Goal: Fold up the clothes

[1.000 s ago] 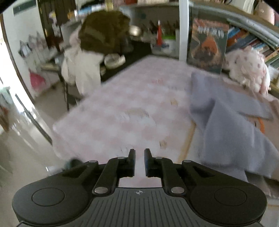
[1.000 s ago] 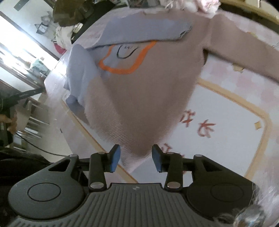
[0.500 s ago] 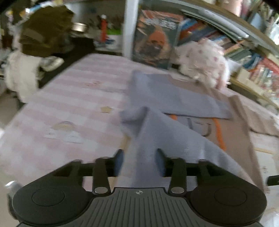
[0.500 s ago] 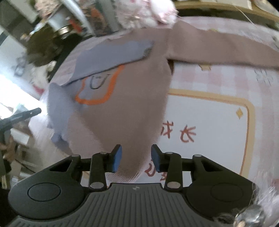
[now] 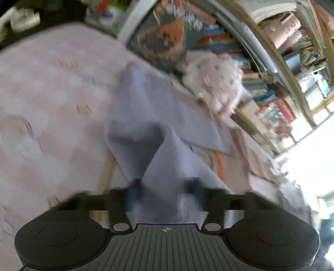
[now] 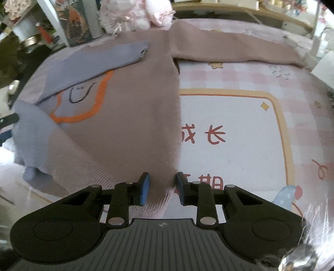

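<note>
Here, sweater (image 6: 133, 116): we see it spread on the pink checked bedspread (image 6: 250, 79).
Left gripper (image 5: 165, 188): jaws apart around its blue fold.
Right gripper (image 6: 161, 187): jaws apart astride the hem.
Behind: plush toy (image 6: 135, 14), bookshelf (image 5: 271, 87).

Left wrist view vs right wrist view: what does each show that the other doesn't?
Only the left wrist view: the bookshelf packed with books, and the left gripper with blue sweater fabric between its open fingers.

Only the right wrist view: the sweater's outstretched brown sleeve, the orange outline drawing in full, the red characters on the sheet, and the right gripper, open astride the brown hem.

Both: the sweater, its folded blue sleeve, the pink plush toy and the pink checked sheet.
</note>
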A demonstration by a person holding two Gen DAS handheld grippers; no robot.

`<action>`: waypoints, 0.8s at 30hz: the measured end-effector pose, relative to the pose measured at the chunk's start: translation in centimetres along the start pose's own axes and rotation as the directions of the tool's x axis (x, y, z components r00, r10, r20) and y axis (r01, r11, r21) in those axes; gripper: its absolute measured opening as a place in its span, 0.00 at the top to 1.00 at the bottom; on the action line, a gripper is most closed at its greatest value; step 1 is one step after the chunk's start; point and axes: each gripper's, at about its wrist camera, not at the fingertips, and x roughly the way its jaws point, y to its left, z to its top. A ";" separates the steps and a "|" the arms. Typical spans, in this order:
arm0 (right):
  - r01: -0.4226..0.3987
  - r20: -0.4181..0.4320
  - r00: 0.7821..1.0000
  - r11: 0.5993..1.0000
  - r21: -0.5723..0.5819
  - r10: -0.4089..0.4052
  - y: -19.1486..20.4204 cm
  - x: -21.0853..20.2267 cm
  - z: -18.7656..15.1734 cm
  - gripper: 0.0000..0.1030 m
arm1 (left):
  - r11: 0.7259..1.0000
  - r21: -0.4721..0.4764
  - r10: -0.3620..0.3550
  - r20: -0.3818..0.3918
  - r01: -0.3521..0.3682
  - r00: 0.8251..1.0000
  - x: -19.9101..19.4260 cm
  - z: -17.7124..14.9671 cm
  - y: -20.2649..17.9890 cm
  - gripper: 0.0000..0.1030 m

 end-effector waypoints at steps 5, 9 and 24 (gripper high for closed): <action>0.078 0.028 0.997 0.997 0.002 -0.078 1.4 -0.1 -0.8 0.76 | 0.991 0.037 -0.127 0.006 0.127 0.992 -6.0 -1.2 -0.9 0.98; 0.088 0.031 0.995 0.995 0.044 -0.090 1.6 -0.2 -0.9 0.76 | 0.995 0.101 -0.015 -0.054 0.021 0.998 -9.0 -2.6 1.0 0.95; 0.151 0.082 0.983 0.981 0.119 -0.162 2.4 -0.1 -1.2 0.73 | 0.953 0.212 0.234 -0.066 -0.215 0.970 -2.0 -2.0 2.0 0.54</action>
